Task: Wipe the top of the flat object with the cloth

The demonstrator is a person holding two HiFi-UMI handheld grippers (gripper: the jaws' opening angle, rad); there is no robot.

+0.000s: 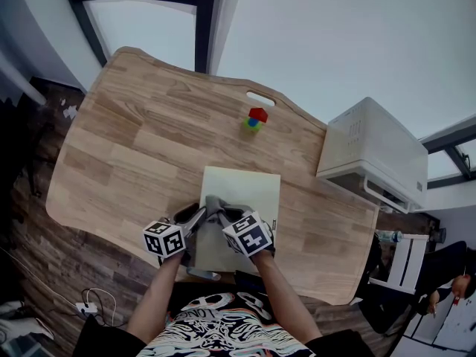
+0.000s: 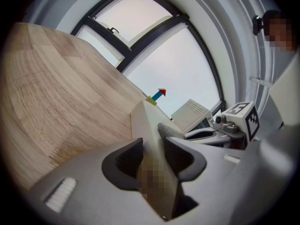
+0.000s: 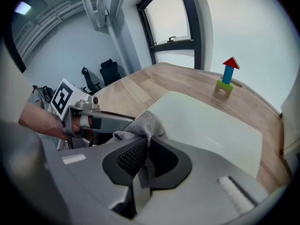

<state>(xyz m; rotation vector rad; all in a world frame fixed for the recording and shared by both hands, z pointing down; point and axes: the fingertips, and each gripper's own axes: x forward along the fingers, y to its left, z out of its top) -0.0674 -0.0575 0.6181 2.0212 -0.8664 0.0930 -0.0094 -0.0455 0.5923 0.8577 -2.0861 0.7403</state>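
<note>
Wooden counter [image 1: 126, 125]. Left gripper [image 2: 153, 159] jaws pinch flat board [image 3: 206, 125] at its edge, likely to steady it. Right gripper [image 3: 146, 157] jaws clamp grey cloth [image 3: 143, 124], bunch just ahead on board, ready for wiping.

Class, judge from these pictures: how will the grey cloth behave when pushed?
Probably floppy: the cloth bunches in folds where the right gripper pinches it. Likely light: it looks thin between the closed jaws. Its textured weave may grip the board rather than slip.

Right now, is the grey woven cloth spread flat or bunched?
Bunched: the grey cloth forms a crumpled peak, pinched by the right gripper over the pale flat board.
</note>
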